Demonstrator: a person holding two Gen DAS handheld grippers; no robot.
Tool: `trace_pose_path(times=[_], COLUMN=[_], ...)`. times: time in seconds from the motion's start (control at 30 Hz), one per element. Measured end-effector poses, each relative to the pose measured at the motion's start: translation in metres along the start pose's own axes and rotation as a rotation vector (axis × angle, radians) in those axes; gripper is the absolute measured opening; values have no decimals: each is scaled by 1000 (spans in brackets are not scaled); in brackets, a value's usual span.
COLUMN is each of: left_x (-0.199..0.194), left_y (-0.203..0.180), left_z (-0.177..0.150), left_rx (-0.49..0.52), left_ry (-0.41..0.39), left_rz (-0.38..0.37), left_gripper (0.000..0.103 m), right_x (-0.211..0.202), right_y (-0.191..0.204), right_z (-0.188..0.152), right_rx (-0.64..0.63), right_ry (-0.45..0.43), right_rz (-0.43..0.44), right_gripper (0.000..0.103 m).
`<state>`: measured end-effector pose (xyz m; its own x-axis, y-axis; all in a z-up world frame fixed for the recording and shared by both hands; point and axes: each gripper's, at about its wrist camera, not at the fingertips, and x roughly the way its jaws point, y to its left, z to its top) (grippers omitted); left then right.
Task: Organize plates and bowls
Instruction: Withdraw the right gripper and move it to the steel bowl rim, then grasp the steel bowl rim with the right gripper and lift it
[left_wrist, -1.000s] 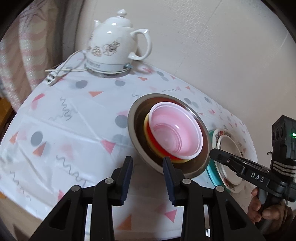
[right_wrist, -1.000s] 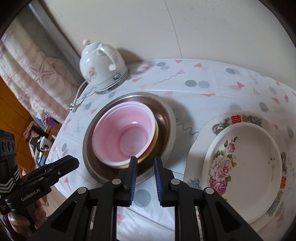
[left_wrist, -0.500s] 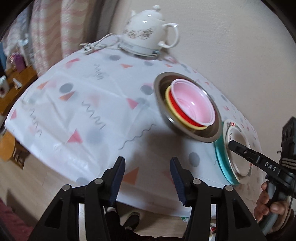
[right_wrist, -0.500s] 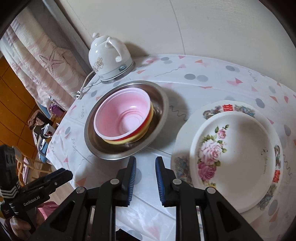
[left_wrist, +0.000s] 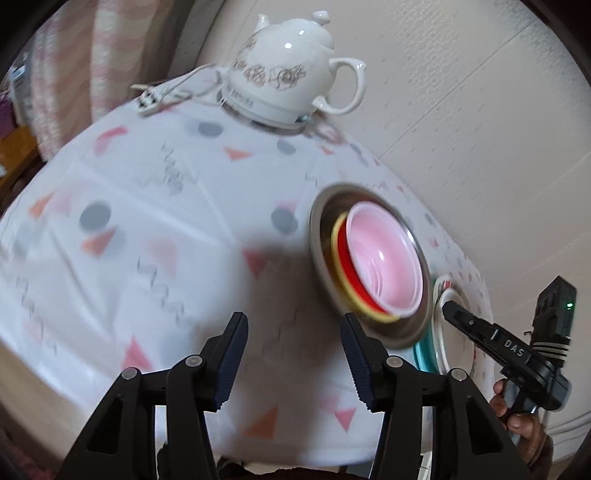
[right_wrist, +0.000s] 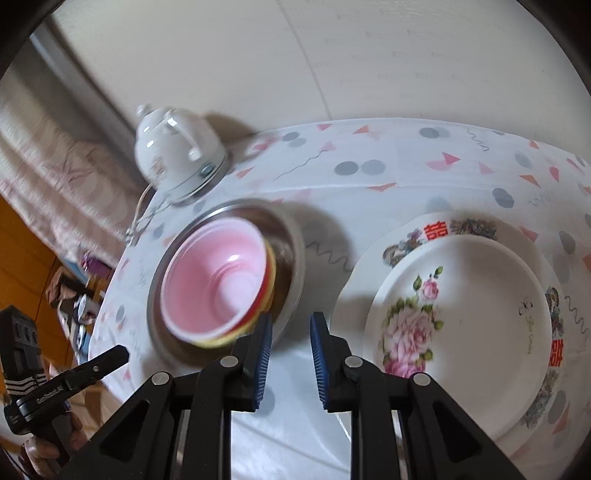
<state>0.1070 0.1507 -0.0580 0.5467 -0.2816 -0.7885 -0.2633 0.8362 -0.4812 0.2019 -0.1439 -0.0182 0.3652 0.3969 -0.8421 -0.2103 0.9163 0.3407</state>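
Bowls (right_wrist: 218, 280) sit nested in the steel basin (right_wrist: 291, 258), left of the stacked plates (right_wrist: 461, 314); left gripper (left_wrist: 291, 363) has just widened (empty), right gripper (right_wrist: 290, 360) narrow, empty: stacking looks finished.

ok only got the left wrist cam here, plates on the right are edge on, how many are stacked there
Observer: Two show in the right wrist view: a rose plate sits inside a larger plate with red characters on its rim.
Operator: is the right gripper holding anything
Observer: No, the right gripper is slightly open, with nothing between its jaws.
Operator: where is it aimed
Observer: At the gap between the steel bowl and the larger plate.
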Motion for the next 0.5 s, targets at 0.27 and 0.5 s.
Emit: trace_pose_path(times=[0.27, 0.5], left_x=[21, 53], left_y=[7, -3], left_z=[48, 71], left_rx=[113, 210], left_ry=[22, 82], left_rz=[-42, -62], left_gripper=[37, 32], right_x=[27, 43], right_y=[5, 11], right_z=[15, 19], right_rx=[52, 41], right_ry=[11, 28], right_rz=[-100, -160], right_gripper=[21, 19])
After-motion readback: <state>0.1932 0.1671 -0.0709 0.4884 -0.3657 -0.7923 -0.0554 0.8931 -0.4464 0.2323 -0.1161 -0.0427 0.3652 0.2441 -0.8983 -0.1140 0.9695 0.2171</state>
